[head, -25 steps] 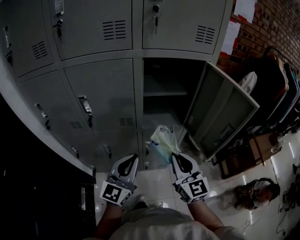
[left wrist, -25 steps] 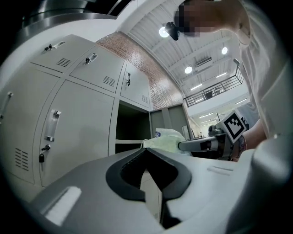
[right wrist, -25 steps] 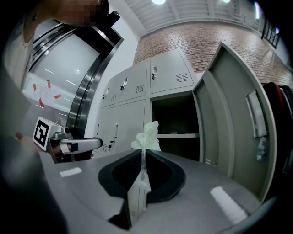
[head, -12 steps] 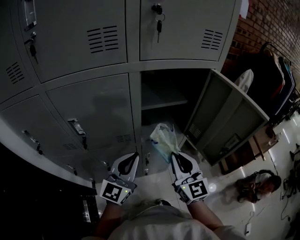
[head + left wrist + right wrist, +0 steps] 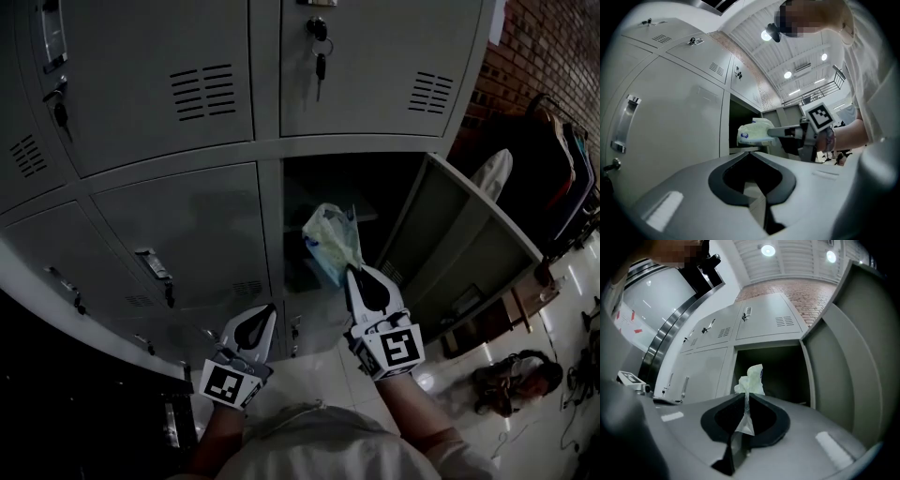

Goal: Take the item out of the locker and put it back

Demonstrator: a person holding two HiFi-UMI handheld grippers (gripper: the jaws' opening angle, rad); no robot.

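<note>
Jaws of the right gripper (image 5: 349, 271) clench a pale plastic bag (image 5: 333, 239) outside the grey metal locker (image 5: 356, 143), not yet returned.

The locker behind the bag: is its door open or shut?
Open: its door stands swung out to the right, baring the dark compartment behind the bag.

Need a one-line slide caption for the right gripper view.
Right gripper pinching a pale plastic bag by its edge in front of the open locker compartment, door swung right.

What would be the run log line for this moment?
right gripper: shut on plastic bag | left gripper: shut, empty | locker door: open
</note>
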